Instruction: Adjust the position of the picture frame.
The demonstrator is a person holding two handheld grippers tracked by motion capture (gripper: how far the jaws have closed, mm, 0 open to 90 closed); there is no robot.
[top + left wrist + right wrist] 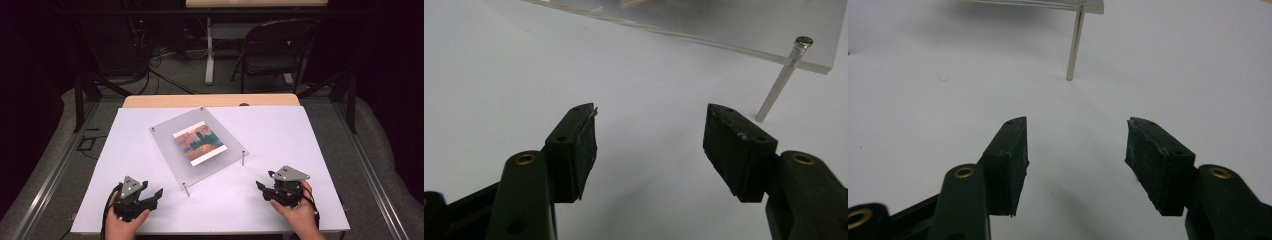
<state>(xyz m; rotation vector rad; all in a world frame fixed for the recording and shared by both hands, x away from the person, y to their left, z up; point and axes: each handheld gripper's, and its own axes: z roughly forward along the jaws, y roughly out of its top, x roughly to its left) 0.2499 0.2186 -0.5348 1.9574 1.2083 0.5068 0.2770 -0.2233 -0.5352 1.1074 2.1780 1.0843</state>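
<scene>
1. High view: a clear acrylic frame [199,146] on four metal standoff legs stands near the middle of the white tabletop [280,130], with a colourful print [198,142] under its plate. The left gripper [152,192] rests near the front left corner and the right gripper [262,188] near the front right, each in a hand.
2. Left gripper view: its jaws stand wide apart, holding nothing, aimed at one metal leg [782,82].
3. Right gripper view: its jaws also gape, with nothing between them, facing another leg [1075,46].
</scene>
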